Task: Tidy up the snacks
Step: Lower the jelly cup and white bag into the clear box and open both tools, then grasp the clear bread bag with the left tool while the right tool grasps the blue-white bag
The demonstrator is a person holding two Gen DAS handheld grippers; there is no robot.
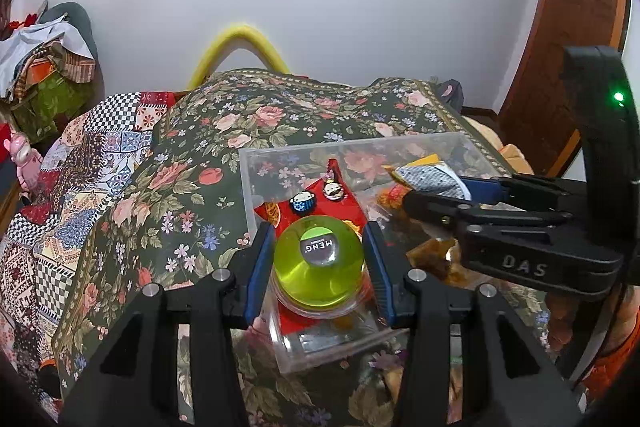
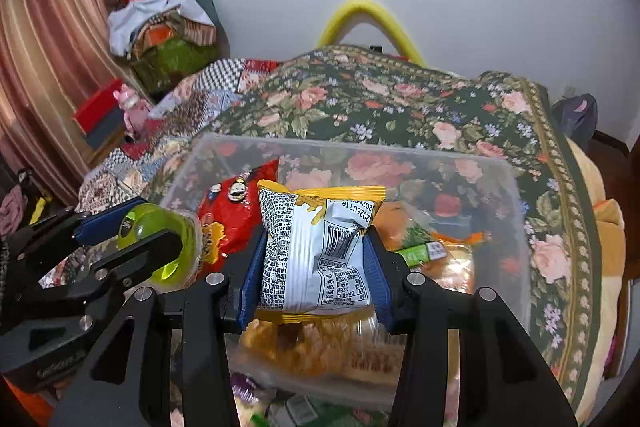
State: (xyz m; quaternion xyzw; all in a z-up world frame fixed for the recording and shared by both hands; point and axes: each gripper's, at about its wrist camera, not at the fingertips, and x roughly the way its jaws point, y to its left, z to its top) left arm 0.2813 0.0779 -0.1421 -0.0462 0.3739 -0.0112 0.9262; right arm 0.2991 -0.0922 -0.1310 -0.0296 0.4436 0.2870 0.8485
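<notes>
My left gripper (image 1: pixel 319 259) is shut on a green jelly cup (image 1: pixel 318 263) and holds it over the near left part of a clear plastic box (image 1: pixel 256 163). A red snack bag (image 1: pixel 320 203) lies in the box below it. My right gripper (image 2: pixel 316 263) is shut on a white and yellow snack packet (image 2: pixel 316 251) above the same box (image 2: pixel 516 227). In the left wrist view the right gripper (image 1: pixel 424 195) comes in from the right with the packet (image 1: pixel 428 179). In the right wrist view the left gripper (image 2: pixel 132 235) with the green cup (image 2: pixel 160 247) shows at left.
The box rests on a floral blanket (image 1: pixel 280 115) over a bed. Orange and green snack packets (image 2: pixel 424 251) lie in the box under the right gripper. A patchwork quilt (image 1: pixel 80 163) lies at left, piled clothes (image 1: pixel 44 55) beyond, and a yellow hoop (image 1: pixel 240 39) against the wall.
</notes>
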